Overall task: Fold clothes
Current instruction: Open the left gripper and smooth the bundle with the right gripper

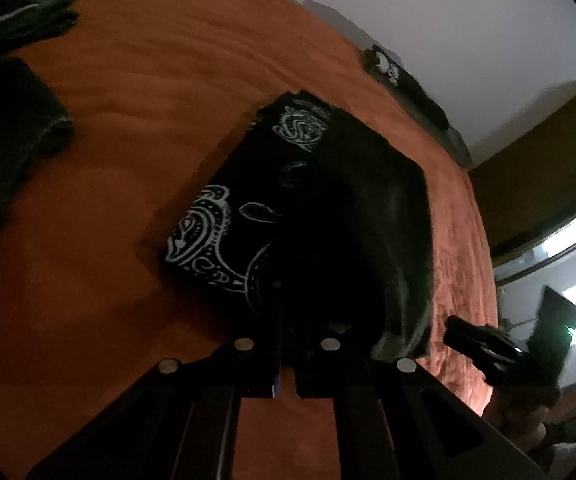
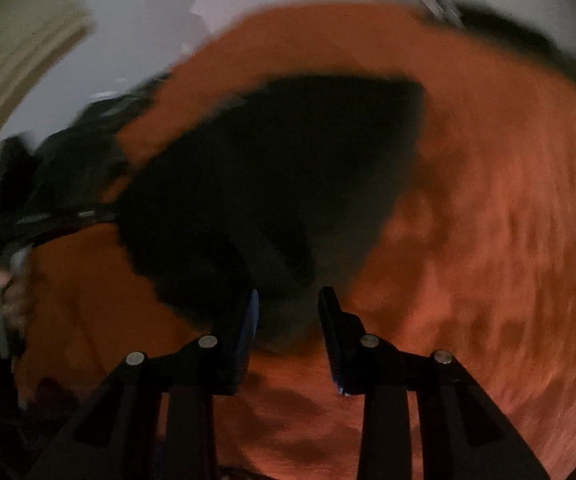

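Observation:
A black garment with white paisley print [image 1: 247,208] lies folded on the orange bed cover [image 1: 147,100]. My left gripper [image 1: 288,320] is at the garment's near edge, its fingers close together and shut on the dark cloth. In the blurred right wrist view the same garment [image 2: 267,168] shows as a plain black shape. My right gripper [image 2: 290,308] stands open, with the garment's near corner reaching in between its fingers. The right gripper [image 1: 484,344] also shows at the bed's right side, and the left gripper [image 2: 47,204], held by a hand, shows at the left.
A dark folded piece [image 1: 7,128] and more dark clothes [image 1: 31,12] lie at the left of the bed. A long dark object [image 1: 408,84] rests along the far edge by the white wall. Brown furniture [image 1: 536,160] stands to the right. Bare orange cover [image 2: 488,220] spreads rightward.

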Tool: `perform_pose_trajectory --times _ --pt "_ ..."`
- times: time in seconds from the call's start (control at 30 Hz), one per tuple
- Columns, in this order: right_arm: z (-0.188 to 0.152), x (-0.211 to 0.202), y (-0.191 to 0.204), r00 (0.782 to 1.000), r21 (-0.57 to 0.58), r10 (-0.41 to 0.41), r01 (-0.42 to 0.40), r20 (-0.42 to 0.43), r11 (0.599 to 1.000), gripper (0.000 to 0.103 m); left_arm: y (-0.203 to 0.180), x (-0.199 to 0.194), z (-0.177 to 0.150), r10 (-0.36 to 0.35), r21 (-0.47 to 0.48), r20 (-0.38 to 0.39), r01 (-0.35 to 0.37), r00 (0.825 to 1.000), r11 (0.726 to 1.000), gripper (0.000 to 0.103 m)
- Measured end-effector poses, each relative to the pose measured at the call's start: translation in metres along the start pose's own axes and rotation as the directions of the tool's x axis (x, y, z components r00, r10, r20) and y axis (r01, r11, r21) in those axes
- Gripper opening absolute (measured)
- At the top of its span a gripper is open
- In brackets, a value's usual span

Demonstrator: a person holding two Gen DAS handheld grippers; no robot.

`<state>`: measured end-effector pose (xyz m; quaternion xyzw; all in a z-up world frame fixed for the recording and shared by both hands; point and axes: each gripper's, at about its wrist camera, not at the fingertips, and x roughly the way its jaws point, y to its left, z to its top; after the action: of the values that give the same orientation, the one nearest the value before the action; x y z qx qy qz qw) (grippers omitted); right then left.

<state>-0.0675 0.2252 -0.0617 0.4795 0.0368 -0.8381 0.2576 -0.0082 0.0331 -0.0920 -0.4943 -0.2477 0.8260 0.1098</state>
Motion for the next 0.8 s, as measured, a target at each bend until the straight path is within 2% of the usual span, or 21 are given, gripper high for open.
perform_pose_trajectory --times 0.07,0.17,0.2,0.27,0.3,0.33,0.37,0.47,0.57,0.63,0.7,0.8 --pt "-0.001 -0.005 0.019 1.000 -0.088 -0.020 0.020 0.003 0.996 0.035 0.001 0.002 0.001 0.006 -0.003 -0.028 -0.006 1.000 1.000 0.006" --pt "-0.009 0.015 0.042 0.995 -0.156 -0.009 -0.006 -0.095 0.988 0.035 0.000 0.006 0.004 -0.020 0.002 -0.046 0.021 0.999 1.000 0.010" --pt "-0.010 0.023 0.043 0.993 -0.142 -0.004 -0.013 -0.122 0.990 0.035 -0.002 0.009 0.005 -0.031 0.005 -0.049 0.031 0.998 1.000 0.011" --pt "-0.008 0.042 0.030 0.987 -0.033 0.001 -0.007 -0.163 0.999 0.032 -0.005 0.019 0.006 -0.036 0.013 -0.052 0.037 0.998 0.999 0.009" --pt "-0.006 0.049 0.019 0.985 0.035 0.011 -0.005 -0.170 0.999 0.028 -0.007 0.022 0.004 -0.027 0.013 -0.047 0.028 0.999 1.000 0.002" --pt "-0.004 0.053 0.006 0.988 0.105 0.016 0.000 -0.155 0.995 0.004 -0.009 0.023 0.002 -0.017 0.012 -0.039 0.018 0.999 1.000 0.001" --pt "-0.002 0.051 -0.005 0.992 0.151 0.000 0.019 -0.130 0.988 0.000 -0.011 0.022 0.000 -0.016 0.008 -0.030 0.016 0.999 1.000 0.001" --pt "-0.004 0.028 -0.038 0.997 0.274 -0.061 0.070 -0.044 0.959 0.000 -0.008 0.009 -0.002 -0.085 -0.036 0.004 0.085 0.996 0.996 0.001" --pt "-0.010 0.019 -0.047 0.997 0.303 -0.048 0.065 -0.061 0.951 0.000 0.001 0.005 0.000 -0.181 -0.117 0.006 0.180 0.984 0.977 0.000" --pt "-0.010 0.015 -0.040 0.997 0.291 -0.041 0.058 -0.065 0.955 0.000 0.005 0.005 0.002 -0.180 -0.134 0.007 0.179 0.984 0.975 0.000" --pt "-0.011 0.010 -0.034 0.995 0.257 -0.084 0.095 -0.057 0.962 0.000 0.006 0.007 0.000 -0.153 -0.122 0.000 0.152 0.988 0.981 0.000" --pt "-0.013 0.013 -0.022 0.990 0.193 -0.121 0.134 -0.078 0.972 0.000 0.014 0.004 -0.003 -0.172 -0.140 0.002 0.171 0.985 0.975 0.001"
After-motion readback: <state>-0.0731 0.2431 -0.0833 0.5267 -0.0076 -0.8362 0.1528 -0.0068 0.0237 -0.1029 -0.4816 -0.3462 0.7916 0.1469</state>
